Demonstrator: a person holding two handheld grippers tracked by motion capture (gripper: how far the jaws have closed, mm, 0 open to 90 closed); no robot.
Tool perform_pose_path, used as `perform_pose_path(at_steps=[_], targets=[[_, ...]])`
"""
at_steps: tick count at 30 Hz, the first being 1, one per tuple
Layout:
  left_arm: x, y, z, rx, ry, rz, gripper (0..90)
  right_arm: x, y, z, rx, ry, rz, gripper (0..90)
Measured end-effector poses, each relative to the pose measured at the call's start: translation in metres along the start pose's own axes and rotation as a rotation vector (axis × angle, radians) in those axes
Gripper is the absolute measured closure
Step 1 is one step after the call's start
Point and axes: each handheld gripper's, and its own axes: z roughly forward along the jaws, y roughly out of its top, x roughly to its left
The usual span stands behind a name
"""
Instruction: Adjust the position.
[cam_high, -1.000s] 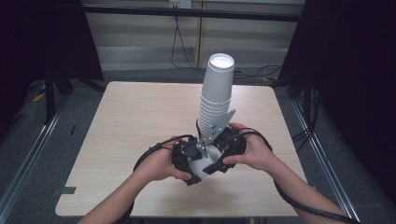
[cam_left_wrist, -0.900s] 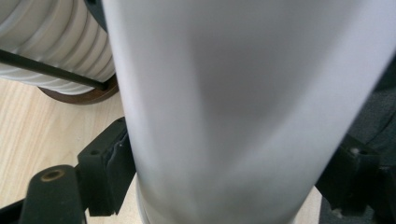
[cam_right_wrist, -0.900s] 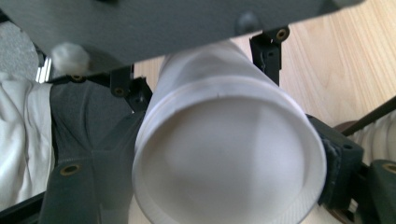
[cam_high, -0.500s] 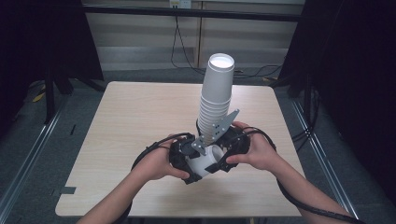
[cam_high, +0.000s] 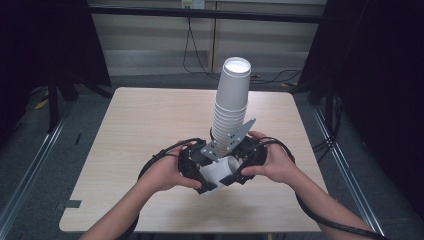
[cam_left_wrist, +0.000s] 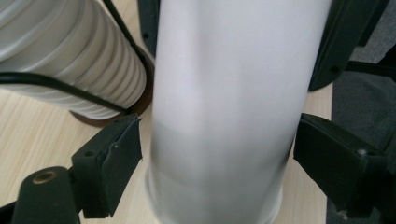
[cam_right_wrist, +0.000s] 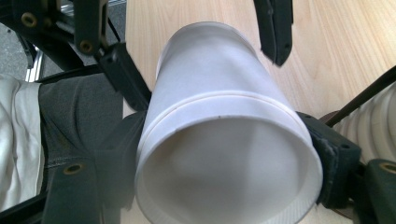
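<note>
A tall stack of white paper cups (cam_high: 231, 107) stands upside down mid-table, leaning slightly. In front of it a single white cup (cam_high: 217, 172) lies on its side between both grippers. My right gripper (cam_high: 235, 170) is shut on the cup's rim end (cam_right_wrist: 219, 116), with a jaw on each side. My left gripper (cam_high: 207, 177) straddles the cup's body (cam_left_wrist: 224, 116). Its jaws have just been closing, and a thin gap still shows beside the left pad (cam_left_wrist: 116, 154). The stack's ribbed rims (cam_left_wrist: 70, 60) show just behind.
The light wooden table (cam_high: 150, 120) has bare surface to the left of and behind the stack. Black cables loop from both grippers near the front edge. A grey three-cornered plate (cam_high: 235, 137) sits over the grippers, against the stack's base. Dark floor and metal rails surround the table.
My left hand has edged slightly to the left along the cup. The right hand, the cup and the stack have stayed where they were.
</note>
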Motion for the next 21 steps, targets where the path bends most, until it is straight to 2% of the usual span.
perform_pose_path(at_steps=[4,6,8,9,13,17,21], targets=[[0.003,-0.004,-0.007,-0.015,0.009,-0.012,15.0,-0.002,-0.005,-0.004,-0.004,-0.016,0.004,24.5],[0.004,-0.009,-0.012,-0.032,0.007,-0.040,15.1,-0.003,-0.008,-0.005,-0.008,-0.010,0.005,24.5],[0.005,-0.014,-0.015,-0.047,0.011,-0.057,15.1,-0.004,-0.012,-0.007,-0.017,-0.018,0.026,24.4],[0.006,-0.016,-0.016,-0.050,0.007,-0.071,15.2,-0.004,-0.014,-0.009,-0.019,-0.018,0.026,24.4],[0.008,-0.023,-0.016,-0.043,0.013,-0.086,15.2,-0.004,-0.017,-0.011,-0.037,-0.019,0.038,24.4],[0.010,-0.032,-0.017,-0.062,0.013,-0.117,15.2,-0.006,-0.023,-0.017,-0.073,-0.020,0.059,24.3],[0.011,-0.037,-0.017,-0.068,0.013,-0.129,15.2,-0.007,-0.026,-0.019,-0.087,-0.024,0.077,24.3]])
